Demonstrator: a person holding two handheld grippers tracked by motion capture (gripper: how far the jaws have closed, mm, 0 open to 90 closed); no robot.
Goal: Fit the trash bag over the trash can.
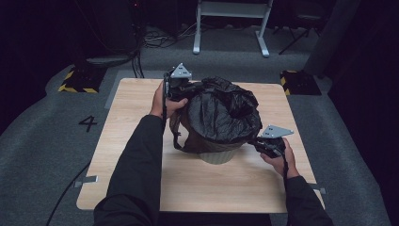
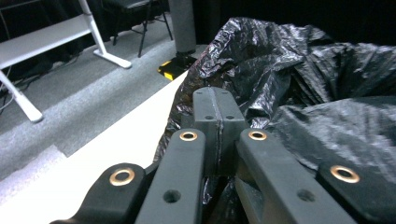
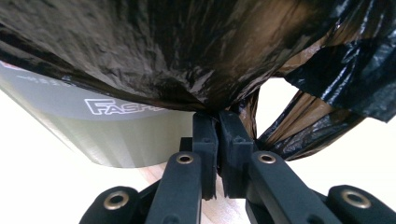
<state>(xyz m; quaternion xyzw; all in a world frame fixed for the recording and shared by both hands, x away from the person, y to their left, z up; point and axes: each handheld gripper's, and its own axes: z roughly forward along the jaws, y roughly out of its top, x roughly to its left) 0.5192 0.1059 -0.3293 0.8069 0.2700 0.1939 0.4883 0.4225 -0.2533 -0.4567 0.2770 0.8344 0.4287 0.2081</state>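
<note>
Black plastic bin liner [image 1: 221, 115] over grey waste bin [image 1: 219, 156]: thin, limp, slippery, tear-prone; best pinched at hem. Left gripper [image 2: 218, 116] and right gripper [image 3: 218, 135] each clamp film.

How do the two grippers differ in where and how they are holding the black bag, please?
The left gripper grips the black bag at its far upper rim; the right gripper pinches it lower, at the near hem beside the grey bin. Left sits farther away, right nearer the person. Both jaws are closed on plastic.
</note>
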